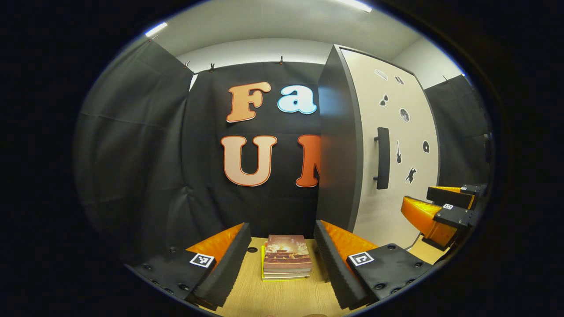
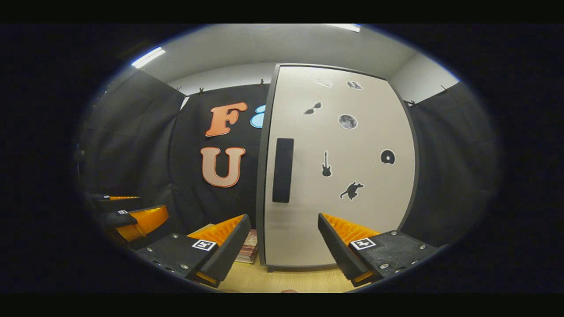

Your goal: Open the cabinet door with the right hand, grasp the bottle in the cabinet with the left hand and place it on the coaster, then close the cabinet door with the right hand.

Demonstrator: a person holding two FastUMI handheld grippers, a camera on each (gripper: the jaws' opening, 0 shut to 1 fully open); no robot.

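Cabinet door [image 2: 339, 167] is shut, centre-right of the right gripper view, so contents can't be seen. Its handle [image 2: 283, 170] runs vertical, upper left of the right tongs [image 2: 284, 240], which are apart and empty; that's the nearer pair. Left tongs [image 1: 282, 251] also apart, empty, over a stack of books [image 1: 286, 263] on the tabletop [image 1: 282, 299], w/ cabinet at right.
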